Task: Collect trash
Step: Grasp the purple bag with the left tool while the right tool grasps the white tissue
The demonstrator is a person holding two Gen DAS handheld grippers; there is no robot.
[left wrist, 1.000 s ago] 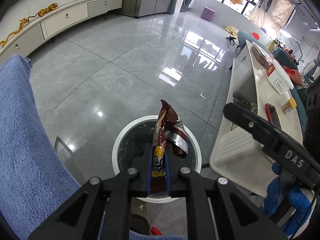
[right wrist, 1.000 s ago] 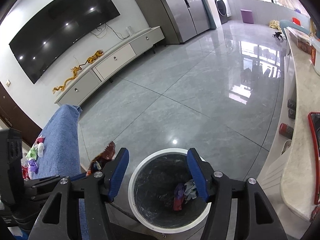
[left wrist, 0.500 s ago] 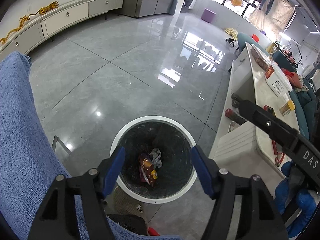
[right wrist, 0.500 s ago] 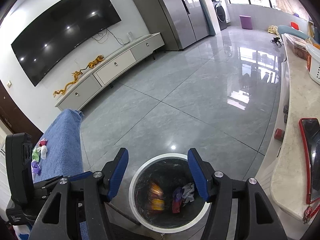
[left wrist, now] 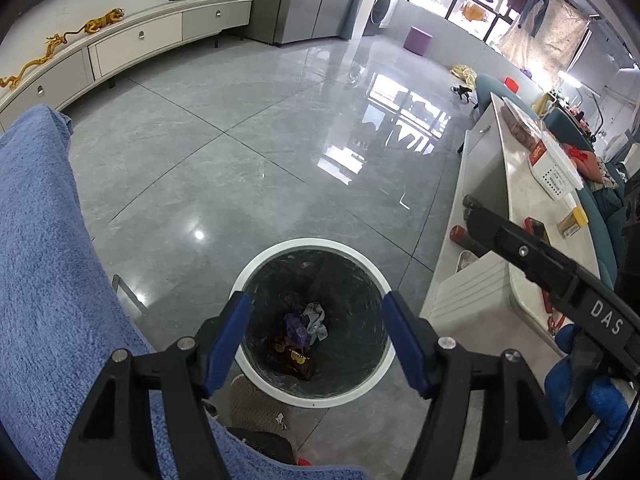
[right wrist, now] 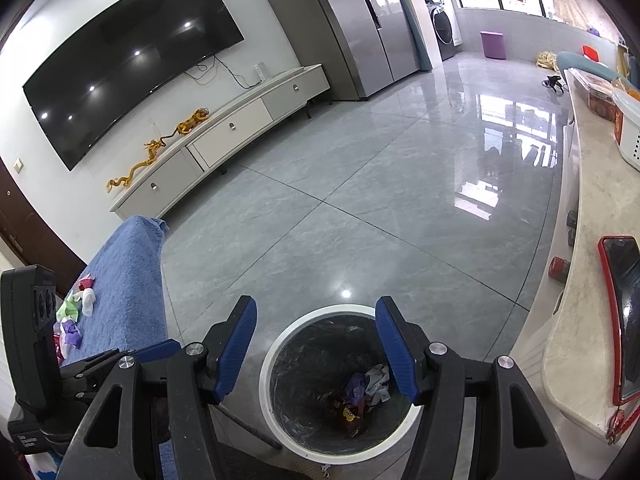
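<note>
Left gripper [left wrist: 316, 344]: jaws just opened, spread empty over the bin
Right gripper [right wrist: 316, 350]: parted, nothing held
Round white-rimmed waste bin [left wrist: 256, 272]: on grey floor; brown crinkled snack wrapper [left wrist: 296, 358] lies inside

Red-cased phone [right wrist: 622, 320] cut off at edge

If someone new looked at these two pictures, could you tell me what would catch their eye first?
Probably the white-rimmed trash bin on the grey floor, framed by the open left gripper, with a brown snack wrapper and crumpled scraps lying at its bottom. Next, the large black TV on the wall at upper left of the right wrist view. More colourful scraps wait on the blue towel.
</note>
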